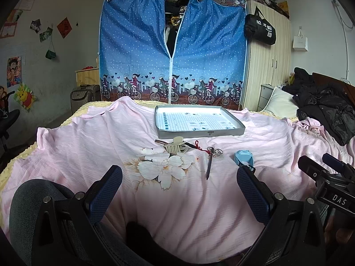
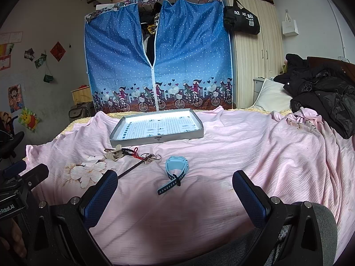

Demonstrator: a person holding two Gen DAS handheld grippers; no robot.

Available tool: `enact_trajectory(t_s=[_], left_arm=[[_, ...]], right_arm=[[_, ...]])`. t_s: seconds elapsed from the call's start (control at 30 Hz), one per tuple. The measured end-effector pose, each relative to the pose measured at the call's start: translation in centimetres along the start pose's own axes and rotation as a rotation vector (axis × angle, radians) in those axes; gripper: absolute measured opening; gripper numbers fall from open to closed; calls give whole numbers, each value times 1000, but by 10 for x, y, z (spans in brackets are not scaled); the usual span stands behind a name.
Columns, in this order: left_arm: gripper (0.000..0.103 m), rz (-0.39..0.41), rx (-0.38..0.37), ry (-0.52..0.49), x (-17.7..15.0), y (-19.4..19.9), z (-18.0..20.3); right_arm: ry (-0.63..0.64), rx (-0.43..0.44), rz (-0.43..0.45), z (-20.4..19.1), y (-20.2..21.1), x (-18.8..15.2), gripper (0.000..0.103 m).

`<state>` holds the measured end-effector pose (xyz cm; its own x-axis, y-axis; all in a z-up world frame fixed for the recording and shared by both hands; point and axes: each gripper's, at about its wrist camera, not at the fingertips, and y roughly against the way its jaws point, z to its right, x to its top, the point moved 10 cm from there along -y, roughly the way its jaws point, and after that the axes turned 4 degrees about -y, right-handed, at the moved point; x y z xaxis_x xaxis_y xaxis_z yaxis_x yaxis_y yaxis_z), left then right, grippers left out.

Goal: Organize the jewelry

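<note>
The left gripper [image 1: 179, 190] has its blue-padded fingers [image 1: 106, 190] spread wide with nothing between them, hovering low over the pink bedsheet [image 1: 73, 155]. Ahead of the gap lies the sheet's printed white flower, and beyond it a loose row of small items: a cream hair comb [image 1: 175, 147] tangled with dark hair ties, a red cord [image 1: 197, 145], a cluster of metal rings [image 1: 214, 150] and a thin dark stick [image 1: 209, 166] pointing back toward the fingers. A light blue watch [image 1: 244, 157] sits just past the right-hand fingertip.

The right gripper [image 2: 175, 190] is likewise wide open and empty. The light blue watch [image 2: 176, 169] lies between the two fingers and a little ahead of them, its strap end trailing toward the camera, nearer the left finger [image 2: 102, 192] than the other. The comb and rings [image 2: 152, 156] lie farther off to the left.

Behind the items, well apart from both grippers, a shallow grey tray [image 2: 124, 142] with a grid-printed floor rests on the bed. A blue fabric wardrobe [image 2: 188, 55] stands behind it, partly unzipped.
</note>
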<state>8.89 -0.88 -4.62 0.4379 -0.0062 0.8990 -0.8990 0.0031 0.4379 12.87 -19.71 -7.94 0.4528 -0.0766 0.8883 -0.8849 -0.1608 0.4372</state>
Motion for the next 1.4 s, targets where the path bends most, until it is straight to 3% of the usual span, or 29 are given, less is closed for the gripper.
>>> enact_trajectory(t_s=[1.0,1.2,1.4], left_arm=[[101,-6,1,-4,-4,-1,1],[101,-18,9,-3,-11,-2,-6],[101,-70,4,31,-12,-11,-13]], right_arm=[[-4,2,-4,2,-1,0,103],[1,2,-12,-13,3,-8,103],[-27,12,-74,-11,-7,-15,103]])
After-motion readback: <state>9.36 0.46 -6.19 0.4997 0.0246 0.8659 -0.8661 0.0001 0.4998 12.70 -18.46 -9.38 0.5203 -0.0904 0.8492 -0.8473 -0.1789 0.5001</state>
